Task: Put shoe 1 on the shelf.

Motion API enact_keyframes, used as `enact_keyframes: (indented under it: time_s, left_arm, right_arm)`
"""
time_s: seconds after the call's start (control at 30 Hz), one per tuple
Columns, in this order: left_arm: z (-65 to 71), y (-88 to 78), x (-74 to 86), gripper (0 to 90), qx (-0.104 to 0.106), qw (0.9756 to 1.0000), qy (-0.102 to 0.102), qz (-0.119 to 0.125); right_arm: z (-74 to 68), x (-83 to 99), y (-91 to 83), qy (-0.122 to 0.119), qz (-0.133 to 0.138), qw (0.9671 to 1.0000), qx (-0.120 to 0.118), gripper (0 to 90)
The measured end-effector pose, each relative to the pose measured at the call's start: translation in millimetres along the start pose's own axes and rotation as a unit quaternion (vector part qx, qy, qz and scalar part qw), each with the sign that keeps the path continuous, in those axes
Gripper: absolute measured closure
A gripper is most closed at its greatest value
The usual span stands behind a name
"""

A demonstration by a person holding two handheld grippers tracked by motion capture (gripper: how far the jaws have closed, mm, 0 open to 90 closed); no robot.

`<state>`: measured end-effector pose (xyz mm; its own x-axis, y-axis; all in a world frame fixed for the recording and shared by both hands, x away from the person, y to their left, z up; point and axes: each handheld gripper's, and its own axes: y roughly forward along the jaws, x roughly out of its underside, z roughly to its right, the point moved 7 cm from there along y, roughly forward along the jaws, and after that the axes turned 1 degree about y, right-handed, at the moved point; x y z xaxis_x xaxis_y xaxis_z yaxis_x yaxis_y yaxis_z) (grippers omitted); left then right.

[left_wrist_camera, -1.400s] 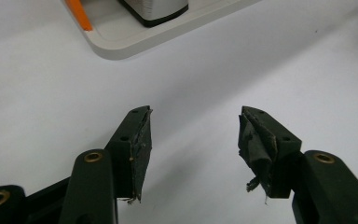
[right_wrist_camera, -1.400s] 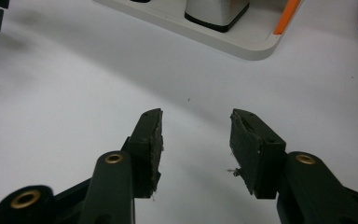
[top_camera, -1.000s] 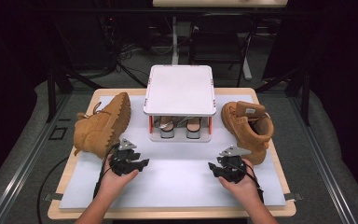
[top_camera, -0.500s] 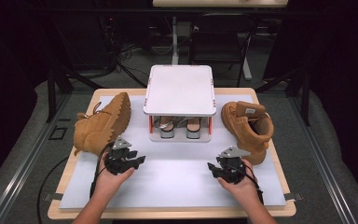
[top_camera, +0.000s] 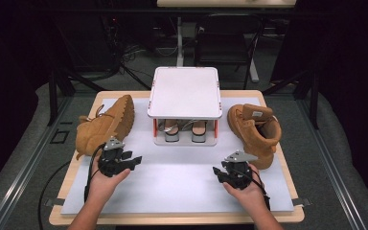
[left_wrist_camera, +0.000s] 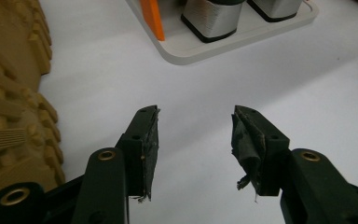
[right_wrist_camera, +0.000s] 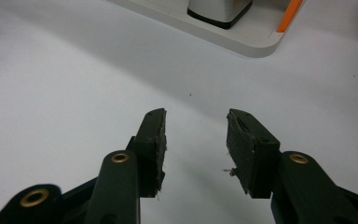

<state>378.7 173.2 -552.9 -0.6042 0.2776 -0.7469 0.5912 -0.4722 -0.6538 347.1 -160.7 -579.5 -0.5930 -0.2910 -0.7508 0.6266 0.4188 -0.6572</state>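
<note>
A tan boot (top_camera: pixel 103 124) lies on its side at the left of the white mat, its lugged sole (left_wrist_camera: pixel 9 93) beside my left gripper. A second tan boot (top_camera: pixel 256 129) stands upright at the right. My left gripper (top_camera: pixel 135 160) hovers just right of the lying boot; its jaws (left_wrist_camera: pixel 196 116) have just been opening and stand open with nothing between them. My right gripper (top_camera: pixel 219 172) sits in front of the upright boot, open (right_wrist_camera: pixel 196 116) and empty over bare mat.
A white two-tier rack (top_camera: pixel 184 91) with orange posts stands at the middle back, and a pair of silver-heeled shoes (top_camera: pixel 171 132) sits on its lower shelf (left_wrist_camera: pixel 242 42). The white mat (top_camera: pixel 172 187) covers a wooden table (top_camera: pixel 172 221).
My left gripper has lifted a little and shifted slightly left toward the lying boot. The right gripper has kept still.
</note>
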Motion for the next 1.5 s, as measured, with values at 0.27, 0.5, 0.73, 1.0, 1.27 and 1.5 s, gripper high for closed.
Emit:
enact_keyframes:
  time_s: [0.27,0.5,0.73,1.0,1.27,1.5]
  left_arm:
    - [-15.4,-12.1,-1.9,50.9,-0.008,0.9998,-0.019,0.008]
    - [-27.3,-19.9,-1.8,50.9,-0.018,0.9992,-0.033,0.011]
    - [-36.9,-26.4,-1.6,51.0,-0.025,0.9986,-0.044,0.012]
    - [-43.7,-30.6,-1.3,51.2,-0.023,0.9981,-0.056,0.014]
    - [-41.7,-35.1,-4.3,50.8,-0.023,0.9983,-0.052,0.013]
    - [-47.6,-41.7,-5.3,50.8,-0.030,0.9978,-0.056,0.016]
  right_arm:
    - [0.6,3.2,0.2,-0.002,-0.002,1.0000,0.000,54.0]
    - [3.4,2.7,-1.2,-0.001,-0.003,1.0000,0.002,51.7]
    - [6.1,2.5,-0.3,0.005,0.004,1.0000,0.006,50.4]
    - [10.3,3.0,-0.5,0.009,0.005,0.9999,0.012,49.8]
    - [12.4,4.7,0.6,0.008,-0.002,0.9999,0.011,49.8]
    - [12.7,5.2,0.9,0.009,-0.004,0.9999,0.010,49.8]
